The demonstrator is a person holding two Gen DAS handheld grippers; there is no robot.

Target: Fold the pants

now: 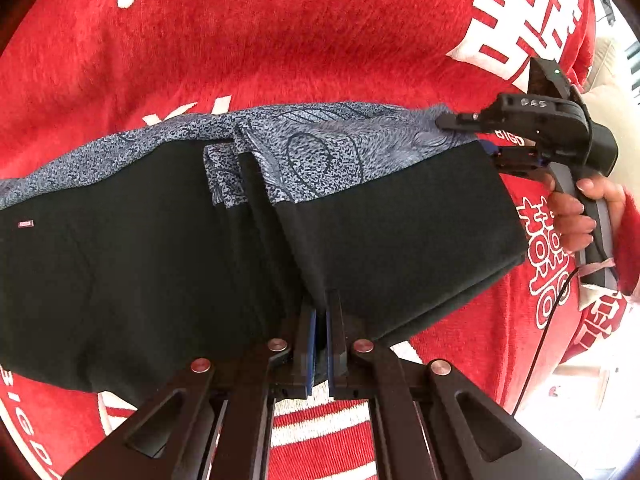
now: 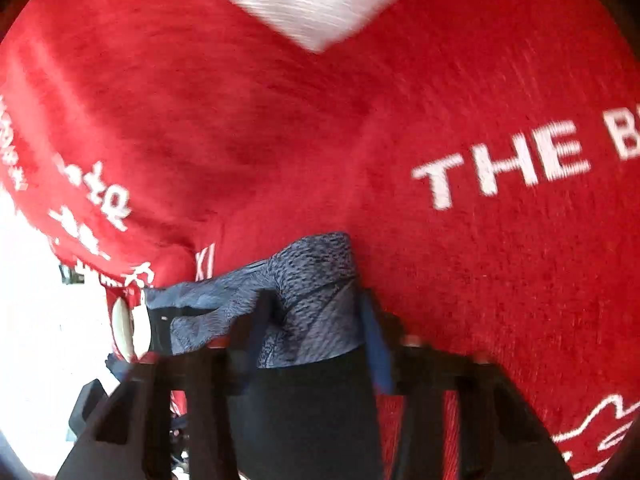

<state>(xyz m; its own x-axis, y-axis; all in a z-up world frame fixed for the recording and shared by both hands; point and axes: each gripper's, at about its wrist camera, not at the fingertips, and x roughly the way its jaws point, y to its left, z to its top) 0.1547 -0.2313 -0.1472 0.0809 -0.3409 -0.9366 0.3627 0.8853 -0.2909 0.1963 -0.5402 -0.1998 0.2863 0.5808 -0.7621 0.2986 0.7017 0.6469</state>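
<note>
The pants (image 1: 384,220) are black with a grey-blue patterned band and lie folded over a red blanket (image 1: 280,40). My left gripper (image 1: 320,320) is shut on the near black edge of the pants. My right gripper (image 1: 472,140) grips the far right corner of the pants, where the patterned band meets the black cloth. In the right wrist view the right gripper (image 2: 312,320) has the patterned and black cloth (image 2: 316,280) between its fingers; that view is blurred.
The red blanket with white lettering (image 2: 500,168) covers the whole surface. A hand (image 1: 576,216) holds the right gripper's handle at the right, with a black cable (image 1: 540,344) hanging below it. Bright room background shows at the far right.
</note>
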